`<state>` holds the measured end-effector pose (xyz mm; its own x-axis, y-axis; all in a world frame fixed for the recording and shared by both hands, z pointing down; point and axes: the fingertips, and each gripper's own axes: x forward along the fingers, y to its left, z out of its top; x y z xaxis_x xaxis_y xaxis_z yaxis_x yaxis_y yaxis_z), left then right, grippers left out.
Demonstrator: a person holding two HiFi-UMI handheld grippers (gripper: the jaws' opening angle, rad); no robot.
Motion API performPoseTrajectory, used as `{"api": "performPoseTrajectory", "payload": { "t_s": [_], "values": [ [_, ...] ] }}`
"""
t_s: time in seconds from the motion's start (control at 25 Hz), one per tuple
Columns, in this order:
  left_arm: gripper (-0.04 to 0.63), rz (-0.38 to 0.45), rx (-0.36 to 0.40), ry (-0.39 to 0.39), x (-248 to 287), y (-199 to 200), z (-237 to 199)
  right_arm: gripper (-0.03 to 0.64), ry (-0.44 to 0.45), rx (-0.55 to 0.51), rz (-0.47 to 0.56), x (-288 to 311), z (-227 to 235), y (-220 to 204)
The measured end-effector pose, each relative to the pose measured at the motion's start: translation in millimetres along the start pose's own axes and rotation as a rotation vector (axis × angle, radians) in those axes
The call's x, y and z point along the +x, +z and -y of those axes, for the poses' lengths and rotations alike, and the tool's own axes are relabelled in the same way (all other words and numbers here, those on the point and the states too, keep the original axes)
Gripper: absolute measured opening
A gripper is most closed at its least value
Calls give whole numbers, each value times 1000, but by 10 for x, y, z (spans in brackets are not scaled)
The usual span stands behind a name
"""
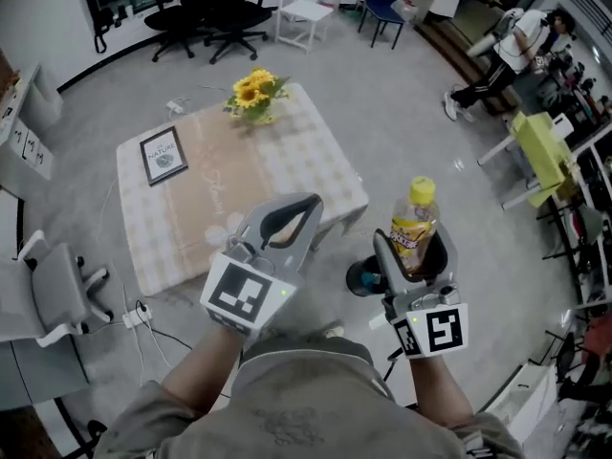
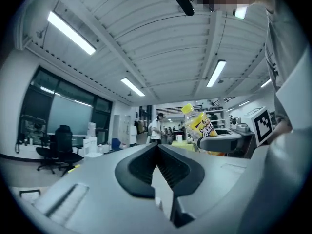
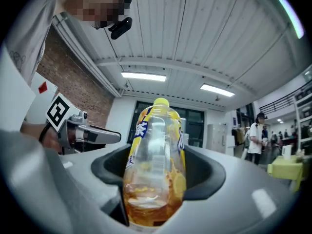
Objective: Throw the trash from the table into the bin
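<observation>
Left gripper (image 1: 304, 208): I am holding it left of the bin (image 1: 364, 278), jaws pressed together, empty. Right gripper (image 1: 413, 254): I am clamping the bottle (image 1: 415, 220) upright, just right of the bin. Carrying step, I judge; next calls for centring over the bin's mouth, then releasing.

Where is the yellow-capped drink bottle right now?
In the head view's lower right, the bottle is gripped in the right claw, held in the air beside the dark bin, clear of the table.
</observation>
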<state>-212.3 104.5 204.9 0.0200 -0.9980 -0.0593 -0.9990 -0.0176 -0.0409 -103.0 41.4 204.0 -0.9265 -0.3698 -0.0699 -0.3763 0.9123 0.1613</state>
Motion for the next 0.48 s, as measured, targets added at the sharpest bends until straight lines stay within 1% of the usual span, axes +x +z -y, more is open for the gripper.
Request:
{"api": "performPoseTrajectory", "payload": {
  "t_s": [0.08,0.2,0.32,0.48],
  "values": [
    [6,2,-12,-82,380,33,365,324,-77,7,-6,-261,405,-38],
    [7,-20,-21,-157,770,-79,725,324,-164,16,-6,-503,832,-116],
    [6,-45,-32,-202,1012,-200,970,324,-213,22,-1,-666,1112,-184],
    [6,-74,-24,-221,1447,-162,1535,324,-244,45,-4,-1109,1715,-257]
  ]
}}
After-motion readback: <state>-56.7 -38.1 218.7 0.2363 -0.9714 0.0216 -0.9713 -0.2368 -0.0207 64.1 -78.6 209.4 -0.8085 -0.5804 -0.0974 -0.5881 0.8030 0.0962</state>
